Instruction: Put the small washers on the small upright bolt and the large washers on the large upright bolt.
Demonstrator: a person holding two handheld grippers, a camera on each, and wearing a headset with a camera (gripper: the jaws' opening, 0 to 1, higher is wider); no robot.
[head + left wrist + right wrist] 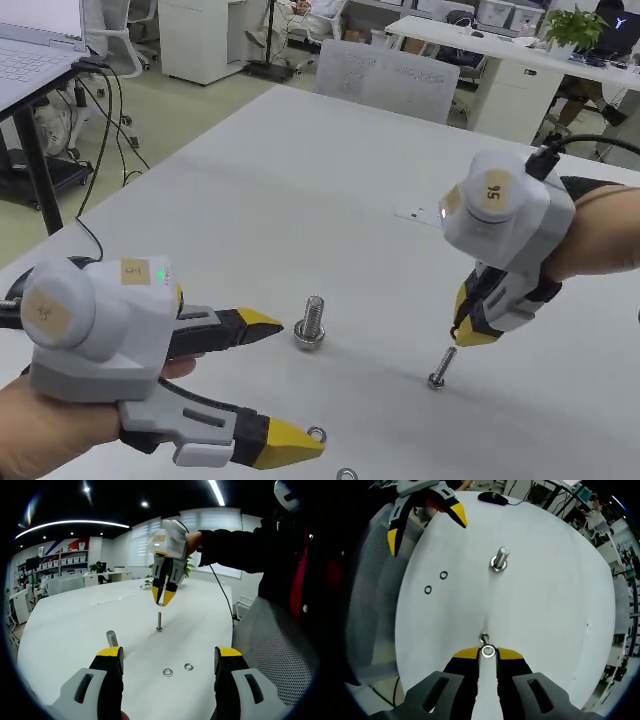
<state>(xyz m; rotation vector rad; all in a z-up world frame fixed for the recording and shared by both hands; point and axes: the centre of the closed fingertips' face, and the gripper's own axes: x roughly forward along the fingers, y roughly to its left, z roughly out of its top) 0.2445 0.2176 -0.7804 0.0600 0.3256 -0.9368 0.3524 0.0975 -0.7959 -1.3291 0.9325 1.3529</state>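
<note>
Right claw (470, 336) is pinching a small washer (488, 651) over the small bolt (441, 366), left claw (169, 653) is hanging wide open, empty, so I'm thinking centre the hole first.

The head view looks forward and down from above the near edge of the table (300, 180), with the office across the frame's top. The left gripper view sits low, near the tabletop, and faces across it. The right gripper view looks steeply down from close above the small bolt (483, 638), at its lower centre. All three views share this bolt and the large bolt (500, 560).
</note>
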